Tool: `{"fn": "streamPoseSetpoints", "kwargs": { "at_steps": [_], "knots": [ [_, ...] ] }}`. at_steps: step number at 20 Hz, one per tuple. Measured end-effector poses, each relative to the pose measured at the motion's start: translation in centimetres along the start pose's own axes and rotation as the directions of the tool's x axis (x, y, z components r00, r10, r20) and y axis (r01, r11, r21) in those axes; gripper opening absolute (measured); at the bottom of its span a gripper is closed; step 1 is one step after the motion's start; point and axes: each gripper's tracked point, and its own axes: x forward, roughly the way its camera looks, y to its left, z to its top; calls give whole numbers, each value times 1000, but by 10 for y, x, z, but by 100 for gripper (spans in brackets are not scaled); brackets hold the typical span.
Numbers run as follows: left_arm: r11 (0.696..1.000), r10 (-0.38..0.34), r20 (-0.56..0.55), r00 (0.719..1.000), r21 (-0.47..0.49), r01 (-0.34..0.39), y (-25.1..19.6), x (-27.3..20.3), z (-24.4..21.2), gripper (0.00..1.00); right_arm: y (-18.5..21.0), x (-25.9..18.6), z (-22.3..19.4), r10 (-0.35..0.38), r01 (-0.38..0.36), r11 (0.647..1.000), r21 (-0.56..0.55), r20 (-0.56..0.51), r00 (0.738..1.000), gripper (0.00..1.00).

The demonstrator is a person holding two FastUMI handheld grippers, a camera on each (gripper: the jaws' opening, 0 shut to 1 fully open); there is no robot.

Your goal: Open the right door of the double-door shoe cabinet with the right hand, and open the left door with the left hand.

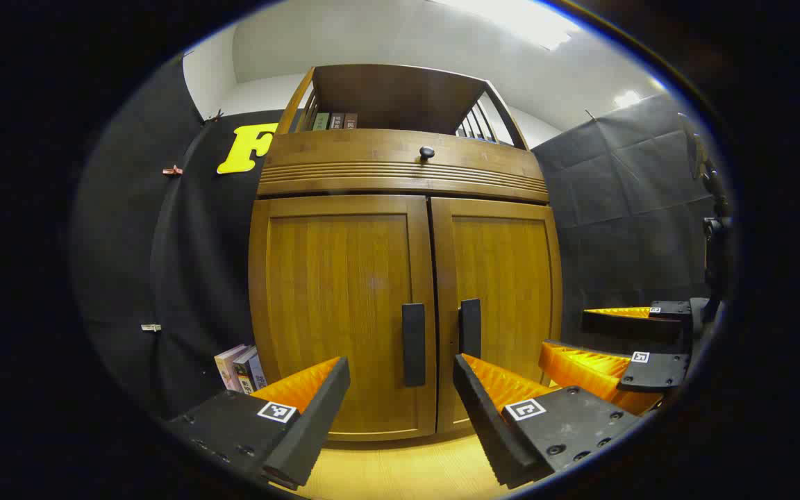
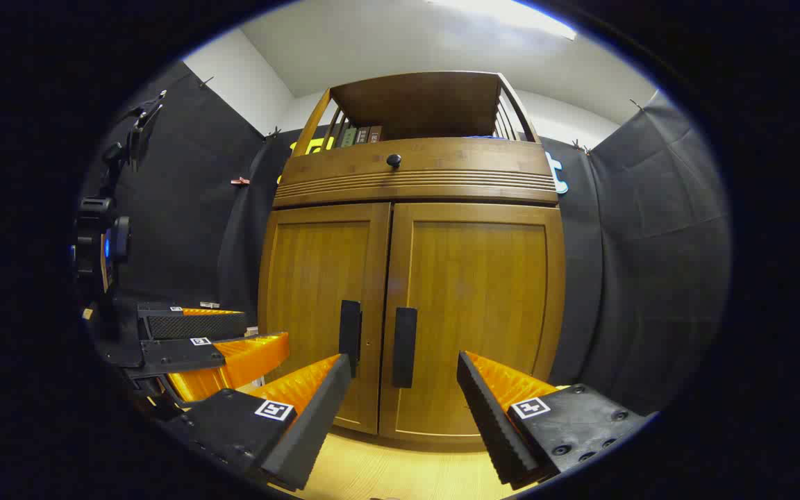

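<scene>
The shoe cabinet (image 1: 400, 278) sits dead centre in my left gripper view, both doors closed. Going left to right there: a few books (image 1: 240, 368) lean on the floor at the lower left, tucked beside the cabinet's side. Then the left door (image 1: 341, 305) with its dark vertical handle (image 1: 413, 344), then the right door (image 1: 504, 292) with its matching handle (image 1: 470, 328), the two handles just either side of the centre seam. Above them there's a drawer front with a small round knob (image 1: 426, 153), and an open shelf on top with a short row of books (image 1: 334, 121) at its left end. My left gripper (image 1: 400, 378) is at the bottom of the frame, fingers spread wide apart with nothing between them, short of the doors and roughly lined up with the left handle. My other gripper pokes in at the lower right of that view.

In my right gripper view the cabinet is centre again, left door (image 2: 323, 298) narrower-looking, right door (image 2: 476, 312) facing me more squarely, its handle (image 2: 404, 346) near the middle bottom. My right gripper (image 2: 403, 375) is spread wide too, gripping nothing, not touching the door, with that handle showing between its fingers. At the lower left of this frame is my left gripper, also apart from the cabinet. Light wood floor (image 2: 400, 472) runs underneath.
</scene>
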Motion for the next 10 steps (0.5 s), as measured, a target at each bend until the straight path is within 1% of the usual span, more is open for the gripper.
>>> {"fn": "streamPoseSetpoints", "kwargs": {
  "at_steps": [5,7,8,10],
  "knots": [
    [1000,12,7,1000,-13,-12,3,0,2,93,-2,4,-4,-6,6,1000,-10,-7,1000,97],
    [1000,14,11,1000,-15,-14,4,-2,3,93,-2,5,-6,-5,5,1000,-9,-7,1000,99],
    [1000,12,13,1000,-14,-12,4,-2,3,93,-2,5,-5,-3,3,1000,-5,-6,1000,97],
    [1000,7,17,1000,-13,-7,4,-2,4,93,-2,4,-5,-4,4,1000,-1,-1,1000,98]
  ]
}}
